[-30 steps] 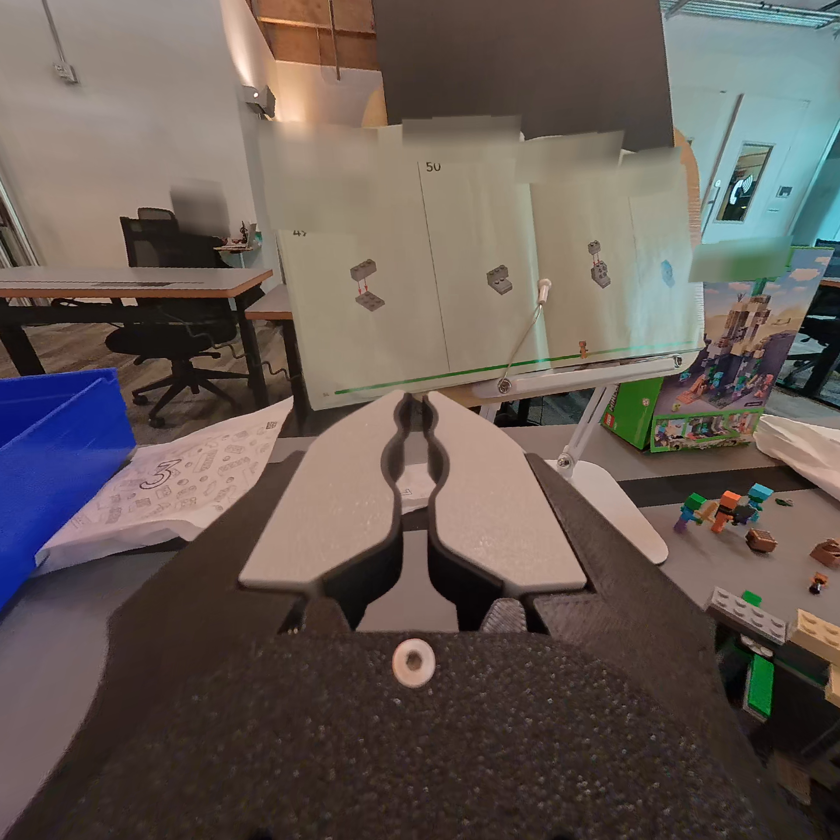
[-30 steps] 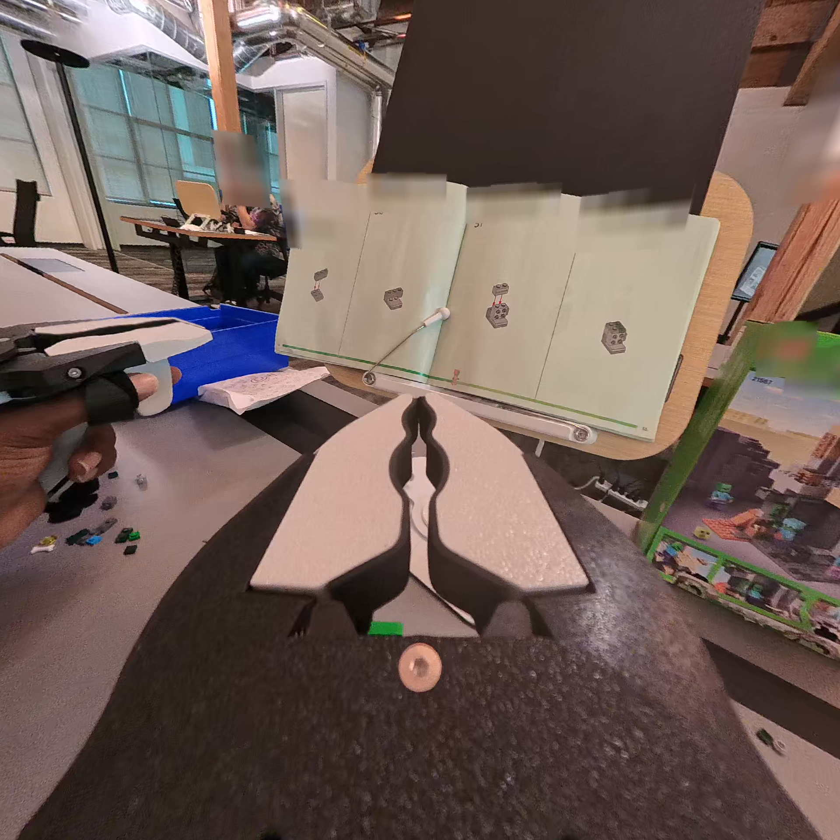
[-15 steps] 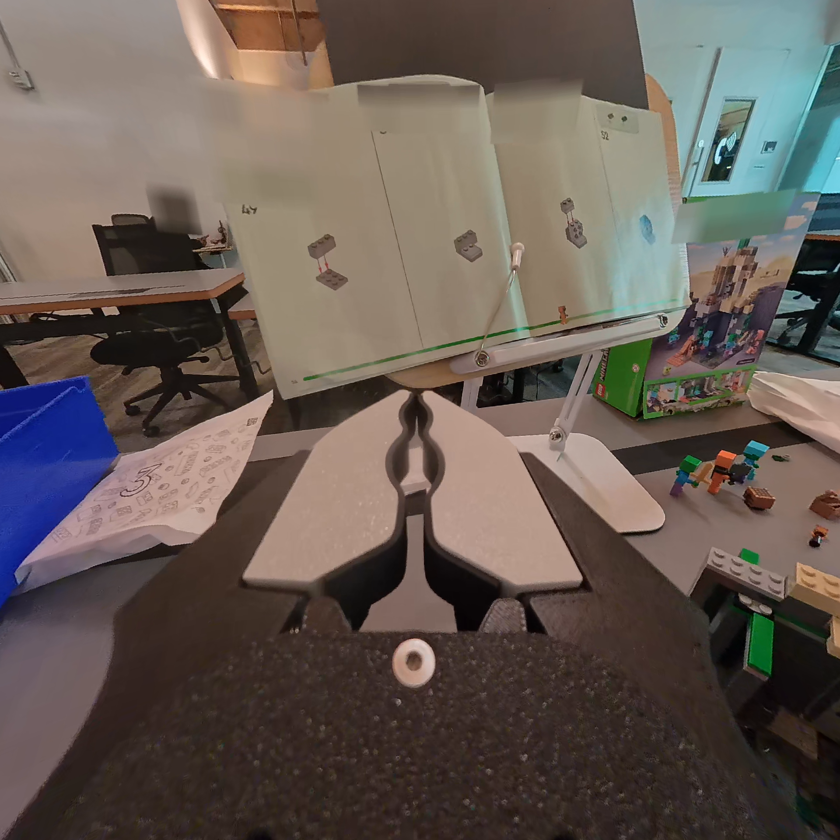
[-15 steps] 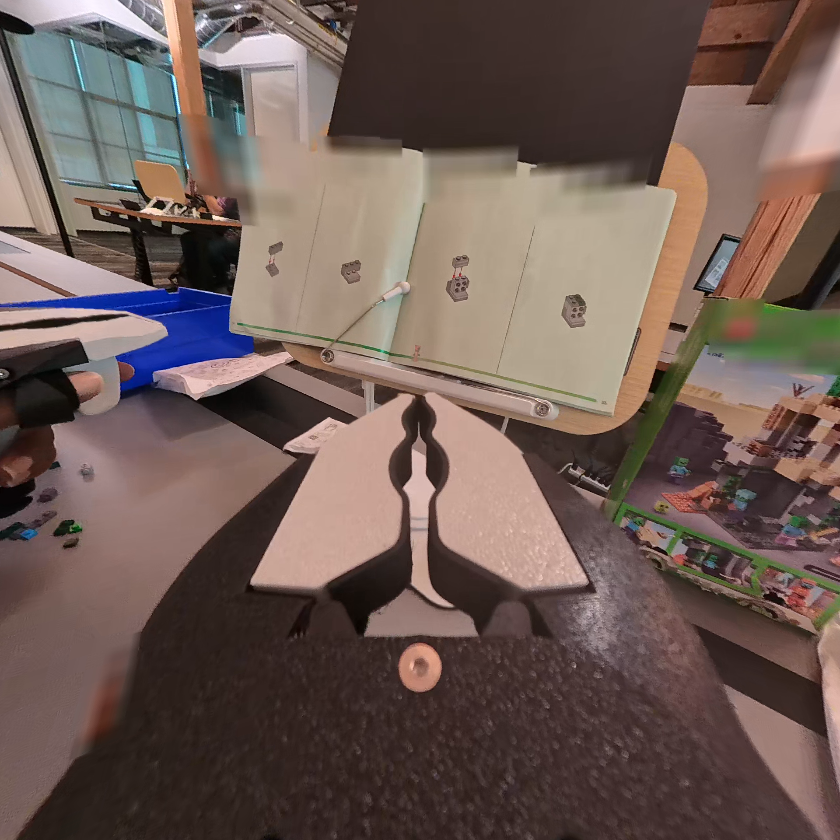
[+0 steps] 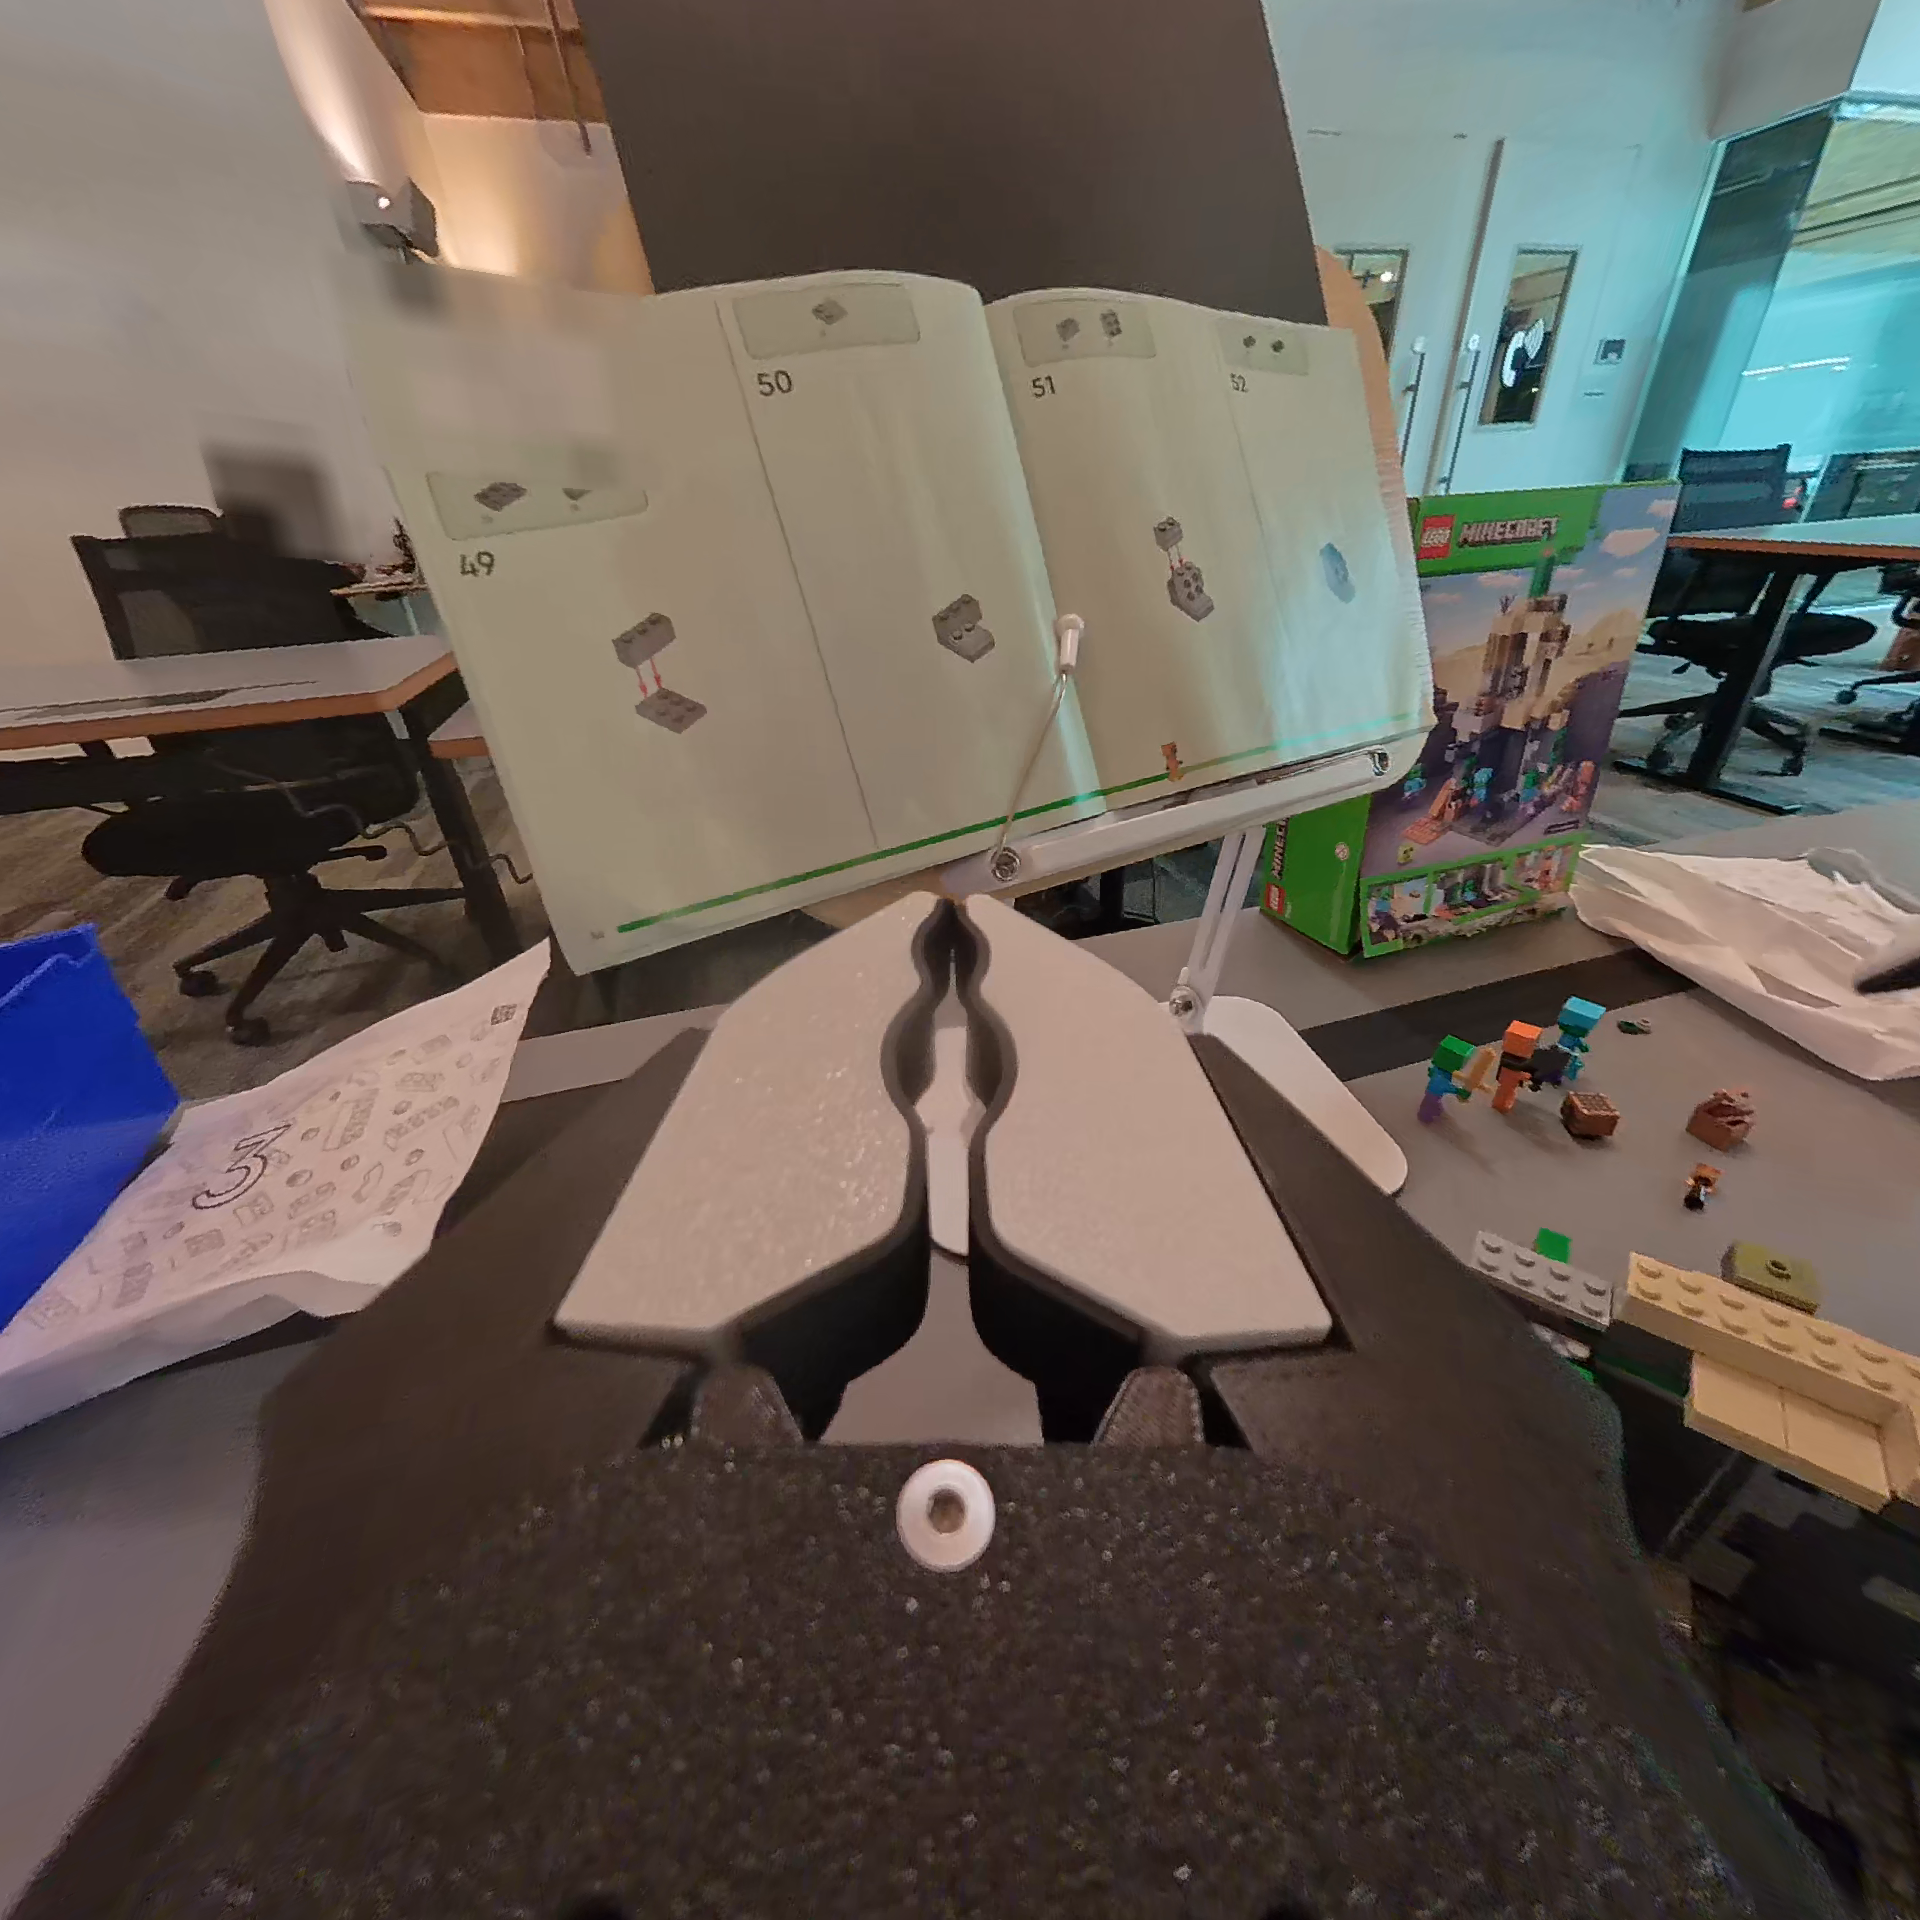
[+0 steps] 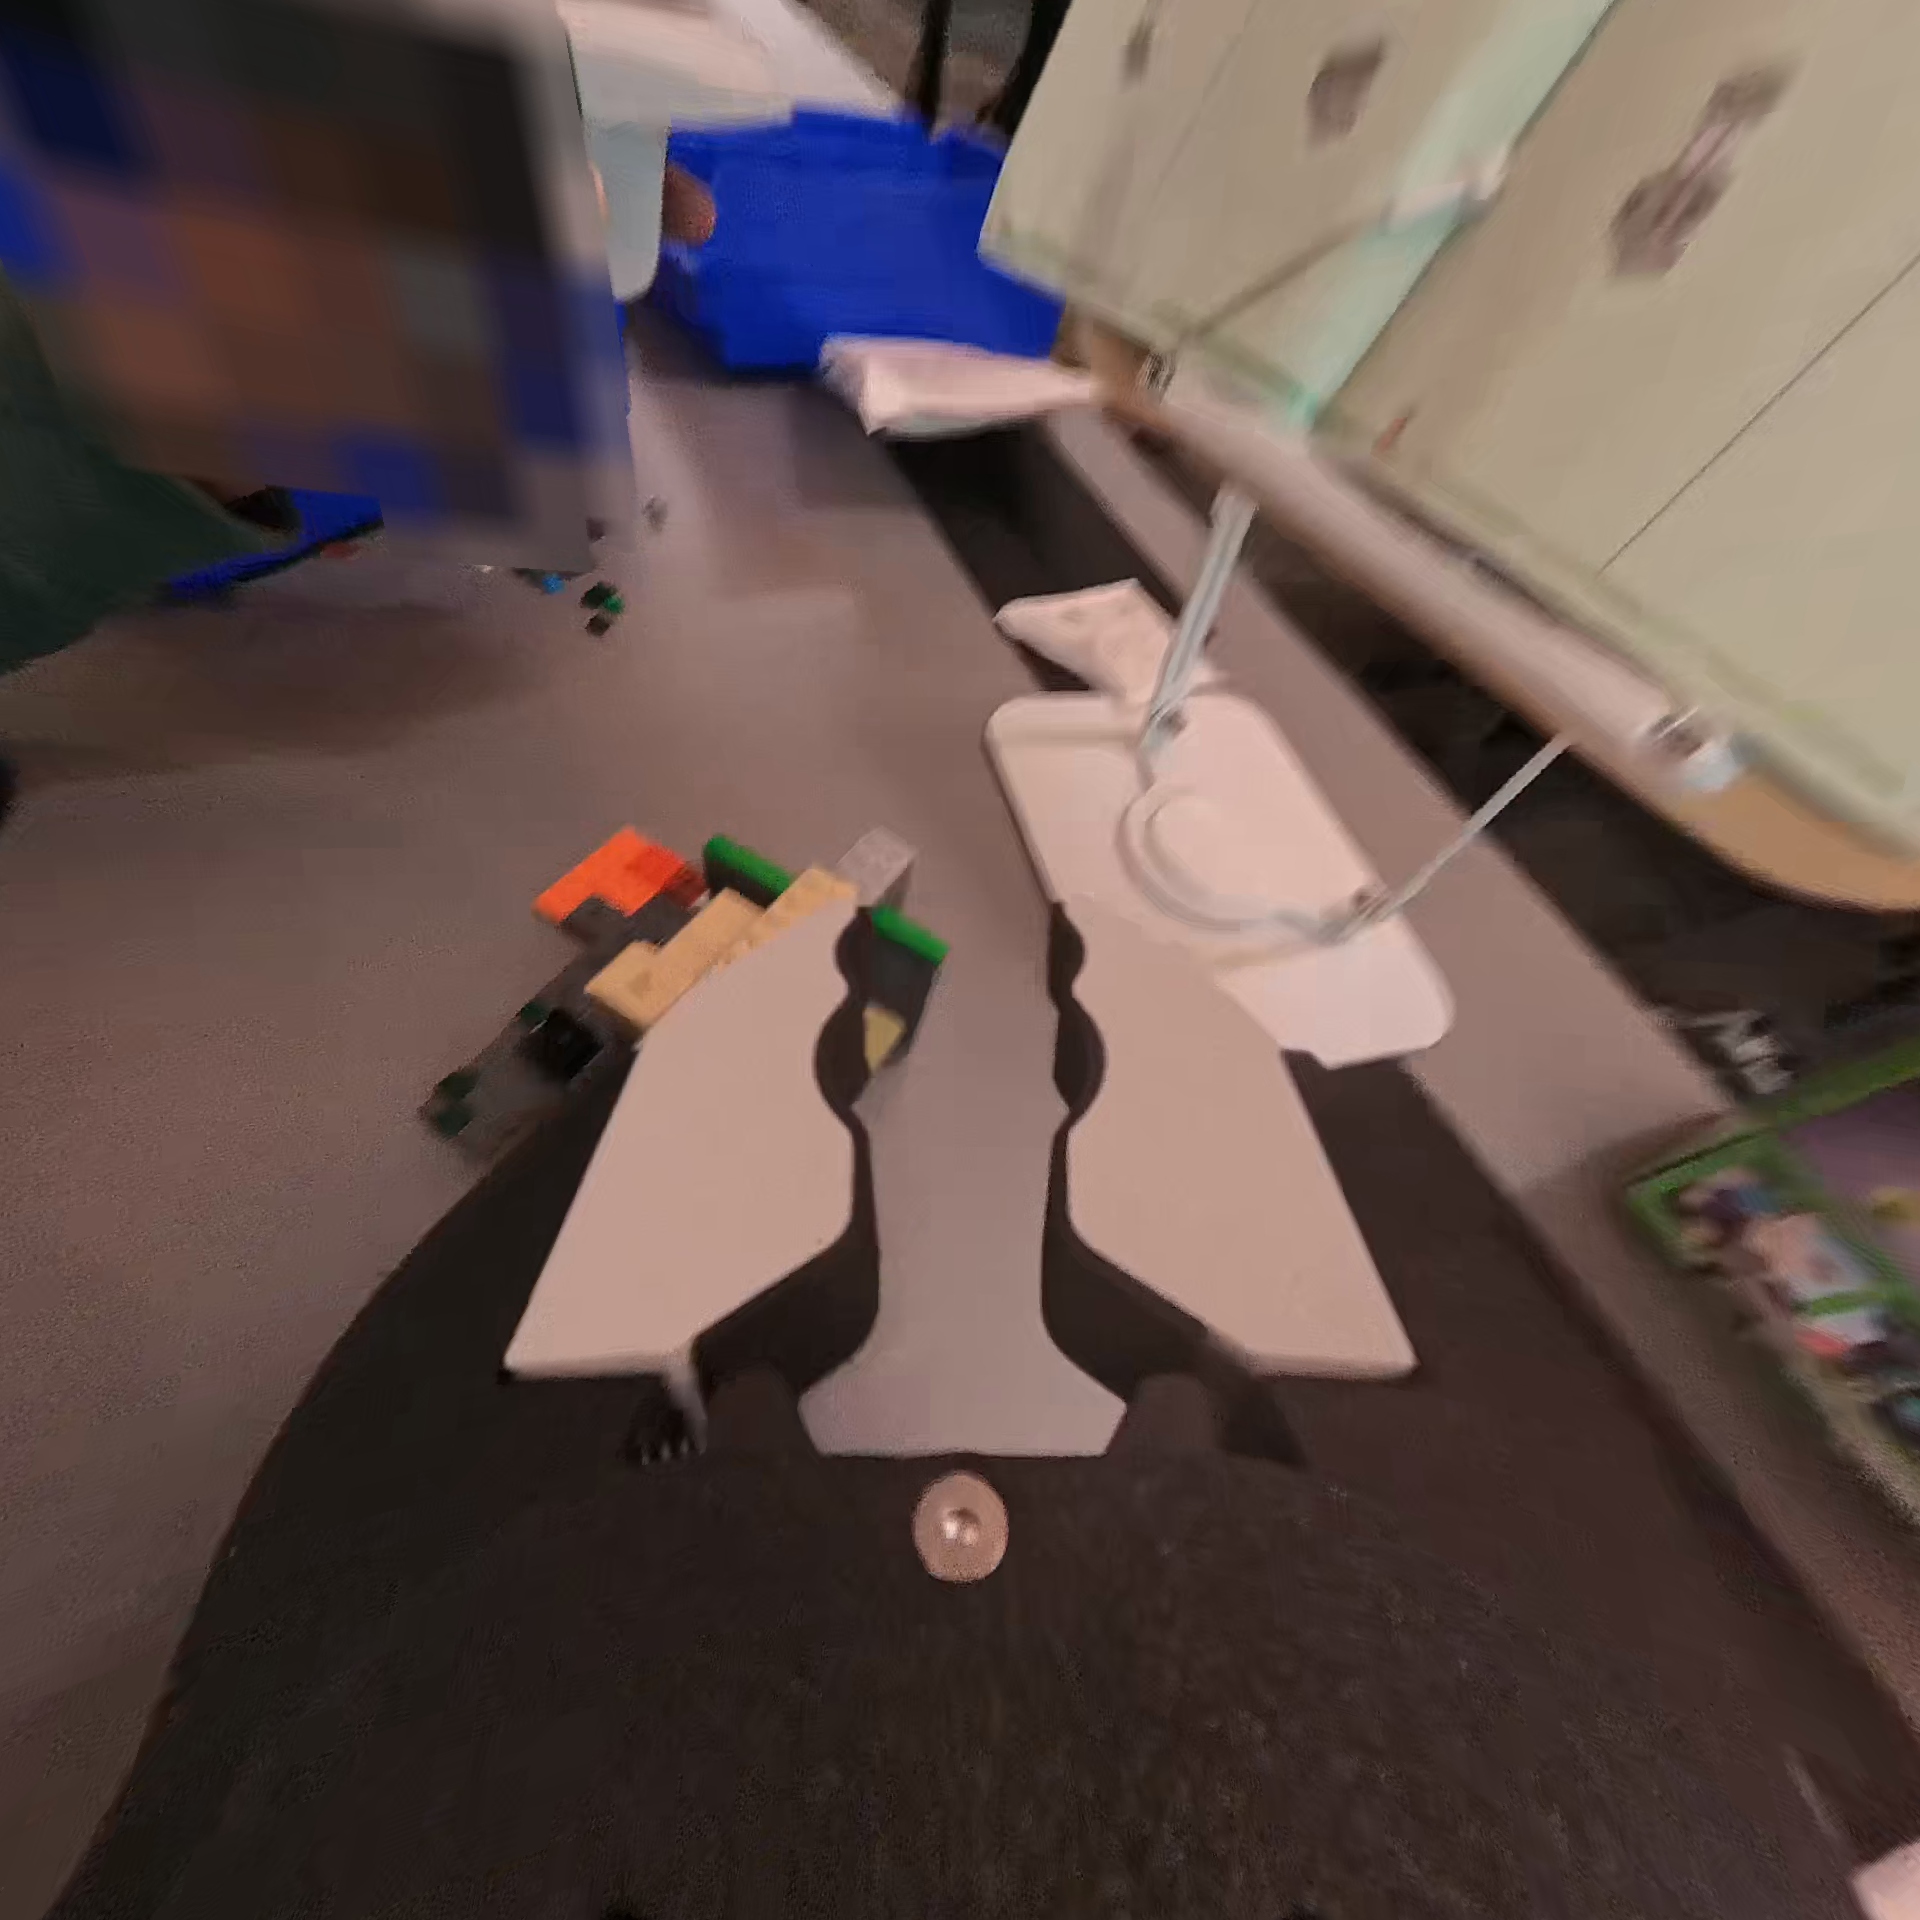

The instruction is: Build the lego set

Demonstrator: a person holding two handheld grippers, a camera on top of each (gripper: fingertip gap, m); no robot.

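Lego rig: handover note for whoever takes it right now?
Left gripper: jaws shut, empty, aimed at the instruction booklet open on its stand.
Right gripper: jaws open, empty, tilted down over the partial build on the grey table; that view is motion-blurred.
Things: minifigures and a few small loose pieces sit right of the stand, set box behind, blue bin and a numbered paper bag on the left.
Done: a tan, green, orange and dark base section.
Left: pick bricks for the booklet's small grey sub-assembly.

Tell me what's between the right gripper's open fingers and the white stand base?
Right wrist view: between the right gripper and the stand base, only bare grey table. The partial lego build lies left of it.
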